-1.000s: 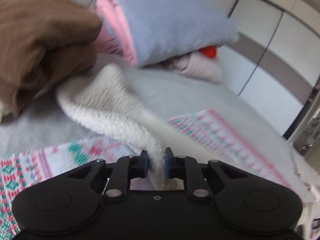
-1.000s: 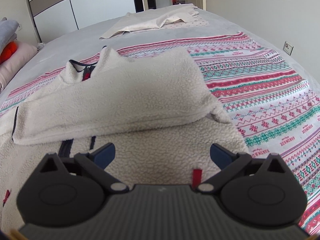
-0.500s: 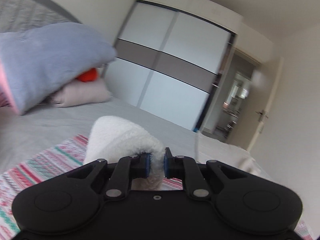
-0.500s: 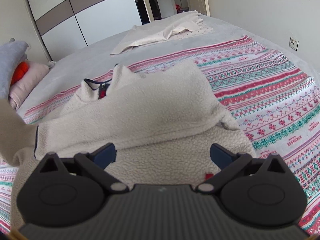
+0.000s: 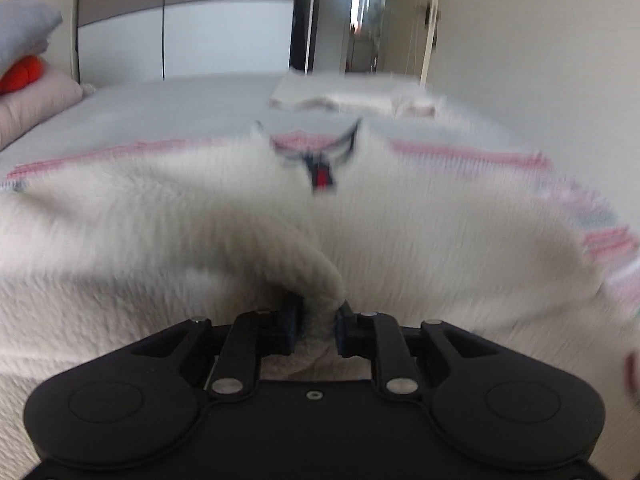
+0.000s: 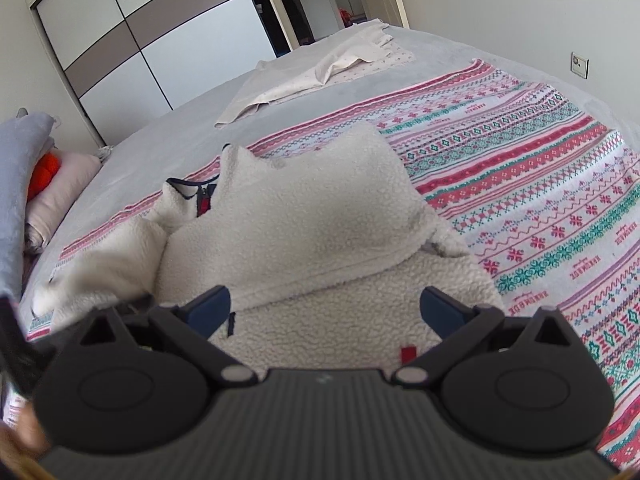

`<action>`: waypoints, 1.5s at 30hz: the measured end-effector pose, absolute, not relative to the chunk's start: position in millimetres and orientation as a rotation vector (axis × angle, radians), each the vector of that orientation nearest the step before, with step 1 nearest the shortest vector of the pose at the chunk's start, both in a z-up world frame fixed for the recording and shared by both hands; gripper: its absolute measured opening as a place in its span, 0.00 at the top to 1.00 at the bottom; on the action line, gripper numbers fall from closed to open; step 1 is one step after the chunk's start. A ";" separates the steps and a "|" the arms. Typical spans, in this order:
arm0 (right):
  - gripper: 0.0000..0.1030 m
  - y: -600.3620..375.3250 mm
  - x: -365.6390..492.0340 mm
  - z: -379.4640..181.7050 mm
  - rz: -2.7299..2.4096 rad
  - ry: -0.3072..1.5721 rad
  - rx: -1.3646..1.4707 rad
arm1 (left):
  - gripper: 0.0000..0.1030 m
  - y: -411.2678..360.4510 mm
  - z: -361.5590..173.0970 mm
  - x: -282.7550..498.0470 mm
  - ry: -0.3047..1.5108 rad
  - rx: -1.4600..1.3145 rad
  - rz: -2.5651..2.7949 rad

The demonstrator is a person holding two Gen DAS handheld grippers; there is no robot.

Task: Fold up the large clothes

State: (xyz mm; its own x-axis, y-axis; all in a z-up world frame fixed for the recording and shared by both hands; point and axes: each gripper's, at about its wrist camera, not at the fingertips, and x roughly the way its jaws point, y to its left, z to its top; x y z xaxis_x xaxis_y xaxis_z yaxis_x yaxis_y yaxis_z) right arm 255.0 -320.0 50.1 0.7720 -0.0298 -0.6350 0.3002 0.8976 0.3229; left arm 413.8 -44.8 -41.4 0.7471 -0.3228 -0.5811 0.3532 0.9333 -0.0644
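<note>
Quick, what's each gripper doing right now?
Left gripper: shut on the fleece jacket sleeve.
Right gripper: open, holding nothing.

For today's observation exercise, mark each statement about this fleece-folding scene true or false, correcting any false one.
1. The left hand-held gripper is shut on a fold of the white fleece jacket. True.
2. The right hand-held gripper is clamped on the jacket. False: its jaws stand wide open above the fleece.
3. The jacket lies on a patterned striped blanket. True.
4. The jacket lies fully spread out flat. False: one side is folded over the body.
5. The beige cloth lies on the jacket. False: it lies apart, farther up the bed.
</note>
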 end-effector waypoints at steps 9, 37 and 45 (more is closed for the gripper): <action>0.00 -300.7 262.6 52.2 -0.141 0.650 0.372 | 0.20 -29.4 -0.4 357.6 0.672 0.156 -0.436; 0.88 4.8 386.7 14.6 0.323 0.594 -0.343 | 0.08 186.3 -8.6 371.3 0.656 -0.267 0.118; 0.89 -127.3 358.6 73.5 0.171 0.439 0.070 | 0.08 156.6 -22.6 368.0 0.549 -0.028 -0.124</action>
State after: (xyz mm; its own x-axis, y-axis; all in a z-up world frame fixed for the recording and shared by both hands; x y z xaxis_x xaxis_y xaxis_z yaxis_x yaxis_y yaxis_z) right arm 358.6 -127.3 73.5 0.8912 0.1794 -0.4166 -0.1493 0.9833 0.1040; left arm 368.0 156.6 -22.6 0.8457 -0.1248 -0.5189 0.1096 0.9922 -0.0601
